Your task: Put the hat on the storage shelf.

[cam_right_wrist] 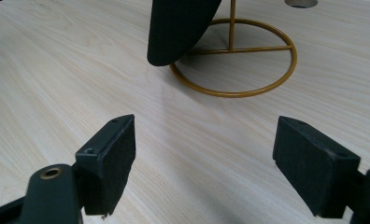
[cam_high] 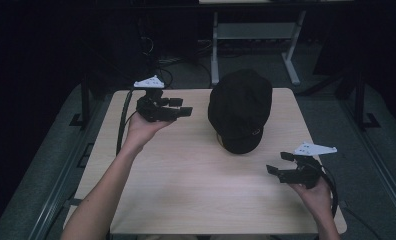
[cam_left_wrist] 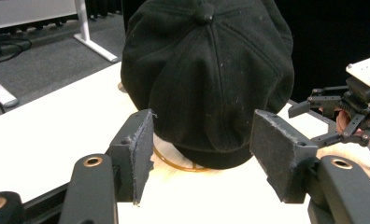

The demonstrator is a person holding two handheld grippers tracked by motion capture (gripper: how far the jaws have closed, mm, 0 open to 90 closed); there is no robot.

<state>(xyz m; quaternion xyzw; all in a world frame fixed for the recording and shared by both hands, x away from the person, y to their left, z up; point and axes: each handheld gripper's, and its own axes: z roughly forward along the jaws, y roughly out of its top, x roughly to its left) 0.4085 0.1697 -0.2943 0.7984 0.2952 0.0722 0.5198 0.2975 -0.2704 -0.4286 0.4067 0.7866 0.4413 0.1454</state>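
Black cap point(cam_high: 240, 110) sits on a gold wire stand point(cam_right_wrist: 233, 60) at the bench's point(cam_high: 186, 190) far middle. Your left gripper point(cam_high: 178, 107) is just left of the cap, right gripper point(cam_high: 278, 162) near its brim; both w/ fingers spread, holding nothing.

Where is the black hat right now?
In the high view the black hat sits on a gold wire stand at the table's far middle, between both grippers.

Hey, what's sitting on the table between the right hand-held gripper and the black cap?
Nothing: in the high view, only bare table lies between the right hand-held gripper and the black cap. The right gripper view shows the same bare wood.
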